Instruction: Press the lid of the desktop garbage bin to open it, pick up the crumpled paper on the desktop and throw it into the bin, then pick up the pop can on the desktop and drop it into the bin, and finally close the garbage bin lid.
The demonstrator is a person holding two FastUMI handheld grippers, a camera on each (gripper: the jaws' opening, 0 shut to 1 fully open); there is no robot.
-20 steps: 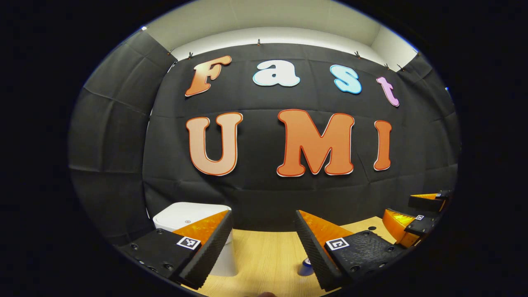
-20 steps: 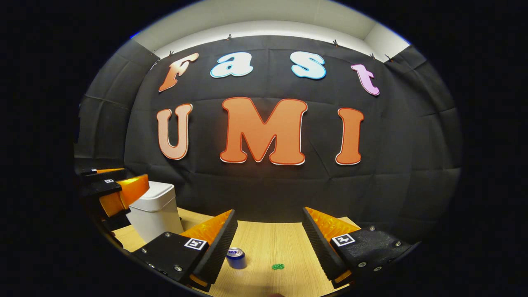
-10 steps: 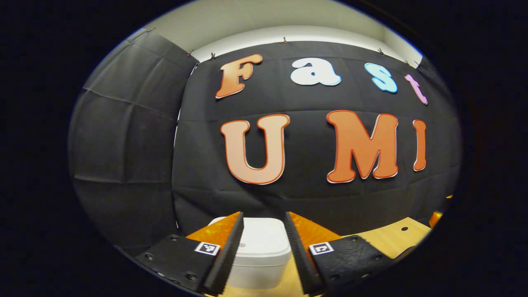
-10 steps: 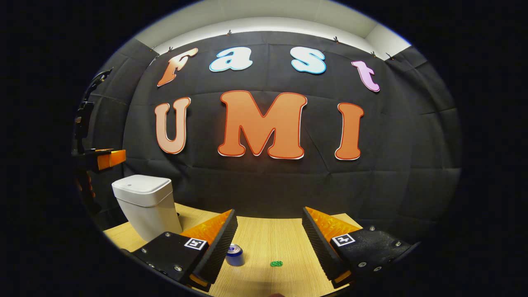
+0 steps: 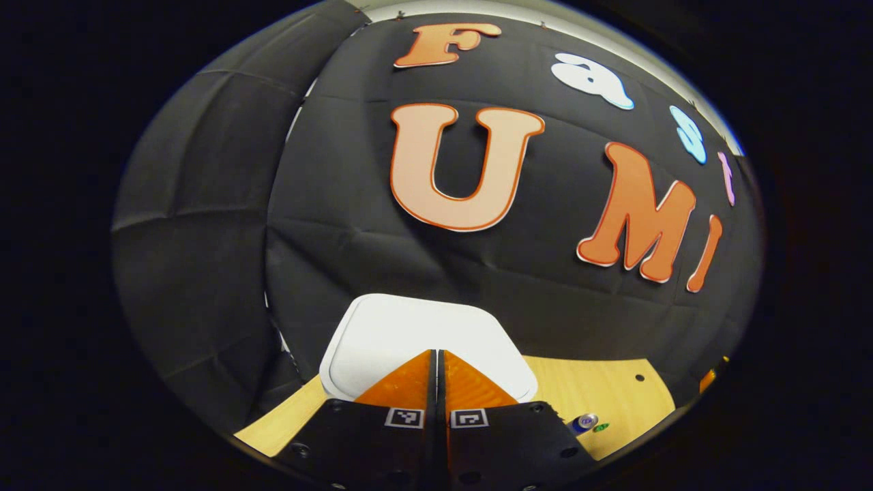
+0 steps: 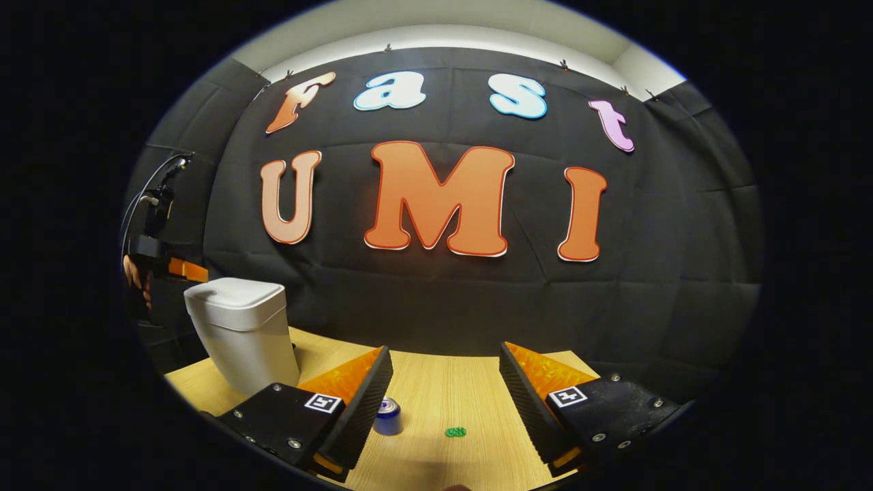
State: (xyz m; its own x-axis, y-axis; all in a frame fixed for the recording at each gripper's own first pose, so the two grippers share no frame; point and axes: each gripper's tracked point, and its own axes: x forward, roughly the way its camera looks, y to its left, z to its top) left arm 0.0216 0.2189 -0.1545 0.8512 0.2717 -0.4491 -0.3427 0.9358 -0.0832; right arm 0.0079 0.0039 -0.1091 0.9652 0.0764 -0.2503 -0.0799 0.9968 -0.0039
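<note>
Hovering: left gripper sits over the bin lid in the left gripper view, fingers pressed together with no gap, nothing between them. Contact with the lid: cannot tell.
Left gripper from the side: in the right gripper view it is at the far left, behind and just above the bin's far top edge, held by a hand with a cable looping up from it.
Right gripper: fingers spread wide, holding nothing, raised above the table well to the right of the bin.
Pop can: blue, upright on the table, right of the bin and nearer the camera, just beside the right gripper's left finger in the right gripper view; whether they touch, cannot tell. In the left gripper view it is low right of the bin.
Green bit: small green object on the table just right of the can, further from the bin, between the right gripper's fingers in the right gripper view; also next to the can in the left gripper view. Too small to identify.
Bin: white, upright, at the table's left end, lid down flat.
Table hole: dark round hole in the wooden top, right of the bin, past the can.
Wall: black cloth behind the bin and the table's far edge.
</note>
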